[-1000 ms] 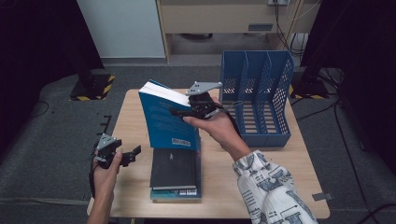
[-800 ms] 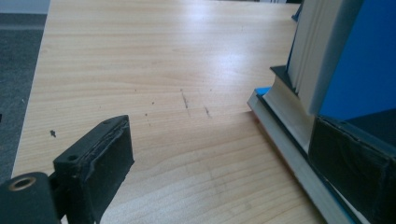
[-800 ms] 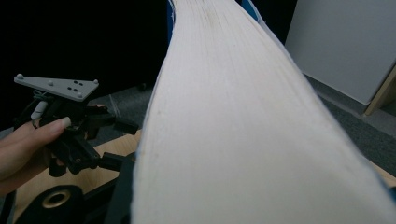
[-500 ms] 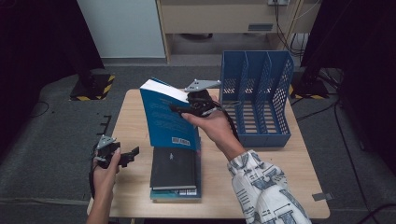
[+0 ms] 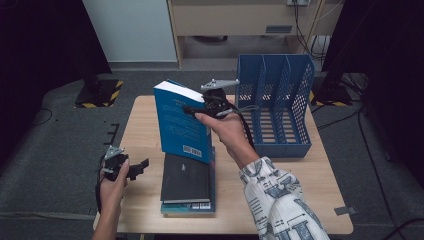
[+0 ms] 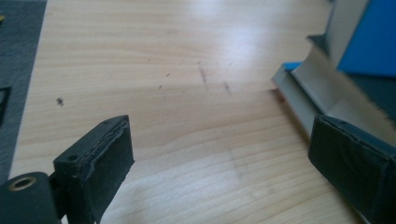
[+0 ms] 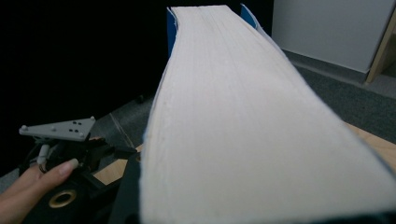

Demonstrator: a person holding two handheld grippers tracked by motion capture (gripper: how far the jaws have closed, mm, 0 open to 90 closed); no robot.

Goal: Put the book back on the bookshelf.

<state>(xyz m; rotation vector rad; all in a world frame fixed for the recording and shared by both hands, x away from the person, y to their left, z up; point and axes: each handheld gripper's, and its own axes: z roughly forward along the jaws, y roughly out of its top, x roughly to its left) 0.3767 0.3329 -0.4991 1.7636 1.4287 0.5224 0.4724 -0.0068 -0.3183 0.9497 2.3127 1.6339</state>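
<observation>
A thick blue book (image 5: 182, 122) stands nearly upright above a stack of books (image 5: 187, 182), its lower edge close to the black book on top. My right gripper (image 5: 200, 107) is shut on the blue book's upper right side. In the right gripper view the book's white page edge (image 7: 233, 116) runs away between the jaws. My left gripper (image 5: 137, 167) hovers low over the table's front left corner, left of the stack. Its jaws stand wide open over bare wood, with nothing between them (image 6: 219, 172).
A blue mesh file rack (image 5: 277, 107) with three slots stands at the back right of the wooden table (image 5: 145, 120). The stack's edge (image 6: 317, 88) lies just right of the left gripper. Dark floor surrounds the table.
The blue book stands a little more upright in my right gripper. The left gripper has stayed where it was.
</observation>
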